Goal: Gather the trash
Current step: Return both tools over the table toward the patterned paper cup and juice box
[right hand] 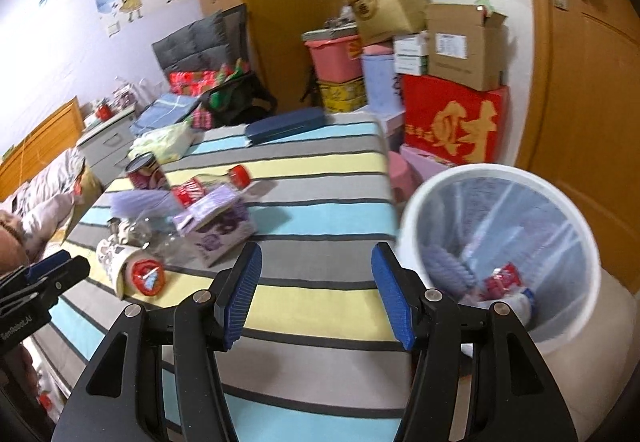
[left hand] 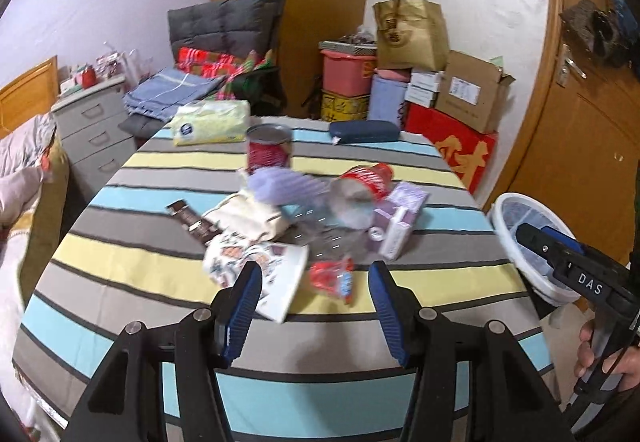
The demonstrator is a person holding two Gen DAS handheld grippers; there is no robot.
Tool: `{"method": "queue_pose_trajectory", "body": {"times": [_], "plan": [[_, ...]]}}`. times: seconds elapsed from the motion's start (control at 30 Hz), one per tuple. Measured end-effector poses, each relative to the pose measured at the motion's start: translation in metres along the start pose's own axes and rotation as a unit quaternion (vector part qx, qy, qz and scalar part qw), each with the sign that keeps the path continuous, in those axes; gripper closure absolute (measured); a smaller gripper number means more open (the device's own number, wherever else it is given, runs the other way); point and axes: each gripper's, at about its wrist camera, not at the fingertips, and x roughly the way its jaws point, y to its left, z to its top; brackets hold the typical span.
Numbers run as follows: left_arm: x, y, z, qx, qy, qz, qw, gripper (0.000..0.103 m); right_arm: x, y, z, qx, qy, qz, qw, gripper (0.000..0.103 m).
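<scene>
My left gripper (left hand: 316, 306) hangs open over the near edge of the striped table (left hand: 160, 197), with nothing between its pads. Just beyond its fingertips lie a red crumpled wrapper (left hand: 332, 278) and a tipped paper cup (left hand: 276, 278). Farther off are a clear plastic bottle with a red label (left hand: 356, 193), a purple box (left hand: 400, 217) and a brown chocolate wrapper (left hand: 192, 219). My right gripper (right hand: 316, 290) is open and empty, above the table edge next to the white bin (right hand: 416, 201). The bin holds a red wrapper (right hand: 502, 280) and purple trash.
A red can (left hand: 269, 149), a yellow tissue pack (left hand: 210, 121) and a dark blue case (left hand: 364, 130) stand at the table's far side. Stacked boxes (left hand: 472, 93) and a wooden door (left hand: 592, 145) are behind. A bed (left hand: 24, 177) and grey drawers (left hand: 96, 121) are left.
</scene>
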Motion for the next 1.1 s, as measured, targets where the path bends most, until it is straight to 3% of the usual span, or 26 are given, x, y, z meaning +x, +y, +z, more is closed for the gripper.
{"method": "queue_pose_trajectory", "body": {"times": [0.53, 0.83, 1.1], "plan": [[0.04, 0.03, -0.018, -0.002, 0.06, -0.001, 0.9982, 0.043, 0.039, 0.047, 0.011, -0.006, 0.032, 0.045, 0.998, 0.039], [0.07, 0.042, -0.023, 0.008, 0.104, 0.032, 0.9941, 0.043, 0.057, 0.072, 0.017, -0.013, 0.045, 0.056, 0.997, 0.039], [0.063, 0.081, -0.023, -0.017, 0.099, 0.064, 0.9929, 0.043, 0.067, 0.073, 0.014, -0.009, 0.069, 0.035, 0.997, 0.037]]}}
